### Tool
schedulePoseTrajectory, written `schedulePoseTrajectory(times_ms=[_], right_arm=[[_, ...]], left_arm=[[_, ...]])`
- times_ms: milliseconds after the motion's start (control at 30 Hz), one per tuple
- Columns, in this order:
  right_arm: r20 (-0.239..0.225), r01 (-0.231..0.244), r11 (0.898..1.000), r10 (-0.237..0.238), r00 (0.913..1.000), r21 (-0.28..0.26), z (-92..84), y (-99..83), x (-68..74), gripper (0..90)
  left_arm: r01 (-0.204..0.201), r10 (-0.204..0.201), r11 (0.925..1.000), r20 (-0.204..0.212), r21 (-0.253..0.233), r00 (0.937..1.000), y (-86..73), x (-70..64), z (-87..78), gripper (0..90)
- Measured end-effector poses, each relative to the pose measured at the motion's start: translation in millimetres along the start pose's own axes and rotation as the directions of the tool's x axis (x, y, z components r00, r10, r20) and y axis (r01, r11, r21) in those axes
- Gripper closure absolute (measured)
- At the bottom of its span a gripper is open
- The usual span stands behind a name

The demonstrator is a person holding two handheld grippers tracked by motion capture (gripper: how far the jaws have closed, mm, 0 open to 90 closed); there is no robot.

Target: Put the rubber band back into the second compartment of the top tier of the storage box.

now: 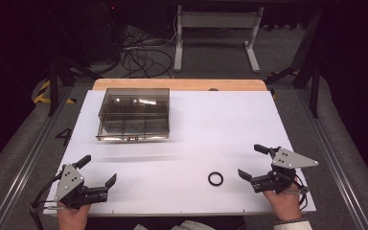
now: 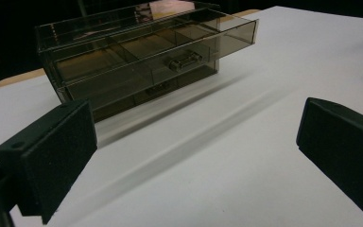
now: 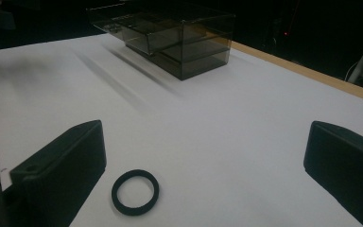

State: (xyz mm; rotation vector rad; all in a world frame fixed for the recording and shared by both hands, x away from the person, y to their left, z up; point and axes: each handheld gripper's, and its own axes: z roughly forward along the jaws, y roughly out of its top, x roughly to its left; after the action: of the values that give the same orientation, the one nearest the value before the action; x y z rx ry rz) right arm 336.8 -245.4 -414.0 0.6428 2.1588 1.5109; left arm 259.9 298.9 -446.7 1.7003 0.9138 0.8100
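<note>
Left gripper (image 1: 98, 171) sits at the near left corner of the white table (image 1: 220, 124), held by a hand (image 1: 72, 213) from below, jaws spread wide, nothing between them. In the left gripper view the two black pads (image 2: 56, 156) stand far apart with bare table between.

Smoky clear drawer box (image 1: 134, 114) stands toward the far left of the table, well apart from both grippers. Left gripper view shows its upper drawer (image 2: 156, 56) pulled partly out, dividers inside, small handle (image 2: 184, 61) on the front. Contents too dim to tell.

Black ring (image 1: 215, 178) lies flat on the table near the front edge, right of centre, just left of the right gripper (image 1: 254, 162), not touching it. In the right gripper view the ring (image 3: 135, 192) lies close beside the left-hand pad (image 3: 66, 170), inside the gap.

Right gripper at the near right, held by a hand (image 1: 282, 203), jaws spread open, empty, pointing left toward the ring.
</note>
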Motion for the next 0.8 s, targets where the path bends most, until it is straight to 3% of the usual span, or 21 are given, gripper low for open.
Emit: schedulePoseTrajectory(times_ms=[267,367,467,667,800], right_arm=[[-0.011,0.002,1.0,-0.002,0.9999,0.003,5.3,7.1,-0.5,0.5],[-0.023,0.029,1.0,-0.029,0.9993,-0.01,9.2,10.2,1.6,0.4],[-0.028,0.036,0.999,-0.036,0.999,0.015,15.0,13.5,3.3,0.1],[-0.041,-0.008,0.999,0.01,0.9991,0.039,23.1,21.0,2.4,0.5],[-0.056,-0.013,0.998,0.016,0.9983,0.053,27.2,25.0,2.3,1.5]], left_arm=[[-0.003,0.003,1.0,0.0,-0.005,1.0,0.6,-0.9,-0.5,0.2],[-0.003,0.003,1.0,0.002,-0.004,1.0,0.6,-0.7,0.0,0.2],[-0.002,0.002,1.0,0.002,-0.002,1.0,0.4,-0.6,0.3,0.2],[0.003,-0.003,1.0,-0.002,-0.005,1.0,0.1,-0.1,-0.1,0.2],[0.004,-0.004,1.0,-0.002,-0.003,1.0,0.2,0.2,-0.2,0.2]])
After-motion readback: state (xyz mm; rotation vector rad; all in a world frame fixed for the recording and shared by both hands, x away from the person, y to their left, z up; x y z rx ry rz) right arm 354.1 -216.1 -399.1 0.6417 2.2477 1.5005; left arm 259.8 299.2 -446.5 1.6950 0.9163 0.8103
